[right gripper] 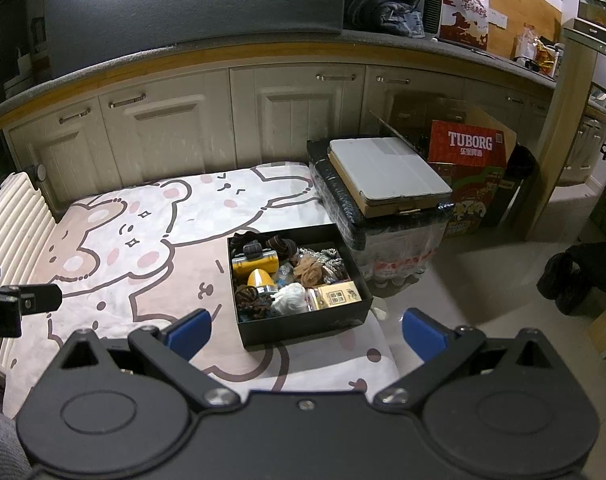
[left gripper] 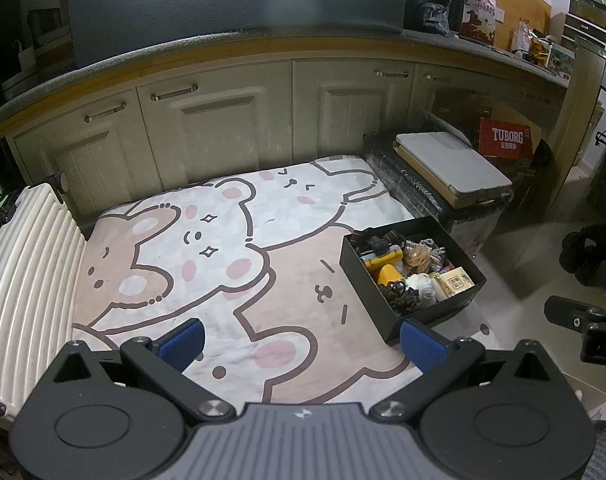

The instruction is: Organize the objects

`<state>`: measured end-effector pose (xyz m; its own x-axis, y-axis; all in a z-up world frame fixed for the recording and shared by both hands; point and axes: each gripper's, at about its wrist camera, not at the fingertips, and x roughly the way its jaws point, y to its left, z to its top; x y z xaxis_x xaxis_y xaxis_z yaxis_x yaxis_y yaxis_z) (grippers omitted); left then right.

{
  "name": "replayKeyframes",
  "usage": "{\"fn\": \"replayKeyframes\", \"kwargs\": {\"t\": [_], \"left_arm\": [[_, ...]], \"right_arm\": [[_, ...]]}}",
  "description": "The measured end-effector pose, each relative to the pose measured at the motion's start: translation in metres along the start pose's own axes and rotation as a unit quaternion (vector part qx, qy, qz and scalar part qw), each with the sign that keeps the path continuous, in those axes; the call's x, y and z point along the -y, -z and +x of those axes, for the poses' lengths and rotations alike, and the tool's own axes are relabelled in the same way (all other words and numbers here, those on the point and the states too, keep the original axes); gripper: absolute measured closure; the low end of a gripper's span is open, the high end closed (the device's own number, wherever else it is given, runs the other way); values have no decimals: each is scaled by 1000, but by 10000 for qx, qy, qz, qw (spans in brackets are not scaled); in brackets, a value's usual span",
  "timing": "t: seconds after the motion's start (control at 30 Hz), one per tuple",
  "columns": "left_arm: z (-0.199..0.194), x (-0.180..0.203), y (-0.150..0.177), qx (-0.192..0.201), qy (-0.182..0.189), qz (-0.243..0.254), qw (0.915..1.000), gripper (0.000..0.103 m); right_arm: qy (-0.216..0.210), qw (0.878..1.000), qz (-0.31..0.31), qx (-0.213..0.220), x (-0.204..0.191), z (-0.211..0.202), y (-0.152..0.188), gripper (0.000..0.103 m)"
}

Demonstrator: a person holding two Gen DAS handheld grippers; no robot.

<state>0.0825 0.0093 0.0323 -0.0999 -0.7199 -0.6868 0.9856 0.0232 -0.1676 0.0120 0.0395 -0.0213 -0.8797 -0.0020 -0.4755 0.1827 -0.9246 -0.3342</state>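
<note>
A black open box [right gripper: 303,326] sits on the right side of a bear-print blanket [right gripper: 143,240]; it also shows in the left wrist view [left gripper: 415,318]. It holds several small items: a yellow case [right gripper: 255,263], a yellow cone-shaped thing [right gripper: 259,279], a white yarn ball [right gripper: 289,295], brown cord coils [right gripper: 308,271], and a tan printed box [right gripper: 339,295]. My left gripper [left gripper: 301,342] is open and empty above the blanket's near part. My right gripper [right gripper: 307,332] is open and empty just in front of the box.
A white ribbed suitcase [left gripper: 27,264] lies along the blanket's left edge. A wrapped black crate with a grey tablet case on top [right gripper: 387,176] stands right of the blanket. A red Tuborg carton [right gripper: 469,148] stands behind it. Cream cabinets [right gripper: 183,132] run along the back.
</note>
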Motion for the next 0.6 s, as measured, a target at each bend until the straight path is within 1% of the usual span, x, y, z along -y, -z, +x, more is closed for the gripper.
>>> {"fn": "replayKeyframes", "kwargs": {"t": [0.6], "left_arm": [[-1, -2, 1, -17, 198, 184, 9996, 1]], "right_arm": [[26, 10000, 1, -37, -1, 0, 1, 0]]}}
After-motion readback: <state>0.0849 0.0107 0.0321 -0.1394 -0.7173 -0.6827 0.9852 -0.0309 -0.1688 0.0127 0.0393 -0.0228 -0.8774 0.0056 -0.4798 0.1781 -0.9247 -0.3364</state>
